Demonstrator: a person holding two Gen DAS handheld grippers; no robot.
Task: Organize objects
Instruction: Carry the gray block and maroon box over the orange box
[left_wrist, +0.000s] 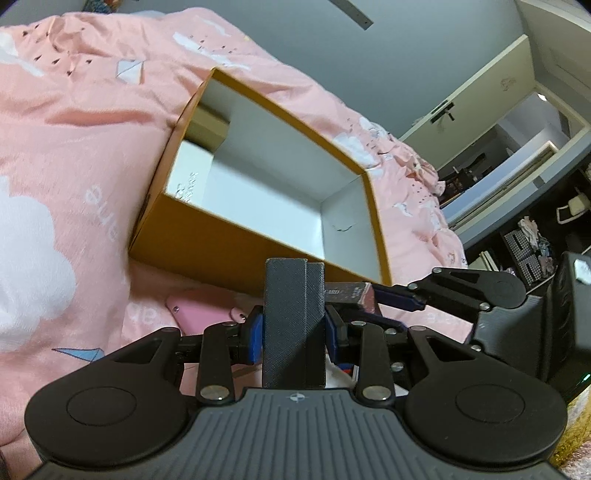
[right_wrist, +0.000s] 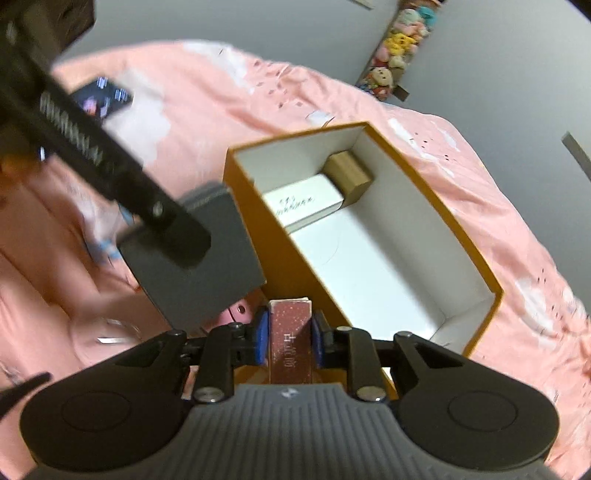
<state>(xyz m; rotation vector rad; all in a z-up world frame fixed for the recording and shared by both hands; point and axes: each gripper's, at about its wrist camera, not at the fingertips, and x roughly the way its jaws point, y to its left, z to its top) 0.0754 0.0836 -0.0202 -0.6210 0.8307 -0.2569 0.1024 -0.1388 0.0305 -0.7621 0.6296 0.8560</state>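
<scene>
On the bed, a pink duvet (left_wrist: 92, 122) printed with white clouds carries an open orange box (left_wrist: 236, 254) with a white interior; grey walls and a pale wardrobe (left_wrist: 495, 81) lie beyond. The left wrist view alone shows a doorway and a dark shelving unit (left_wrist: 532, 243); the right wrist view alone shows a hanging column of plush toys (right_wrist: 395, 40) and a dark printed packet (right_wrist: 105, 98) on the duvet. Inside the box, a white carton (right_wrist: 306, 205) and a small brown carton (right_wrist: 349, 175) rest against the far end. The left tongs (left_wrist: 293, 326) are clenched on a grey textured case (left_wrist: 293, 321), held upright just short of the box's near wall. The right tongs (right_wrist: 290, 341) grasp a maroon slim box (right_wrist: 290, 339), likewise just outside the near wall. A pink phone-like object (left_wrist: 201, 312) lies on the duvet beneath.
</scene>
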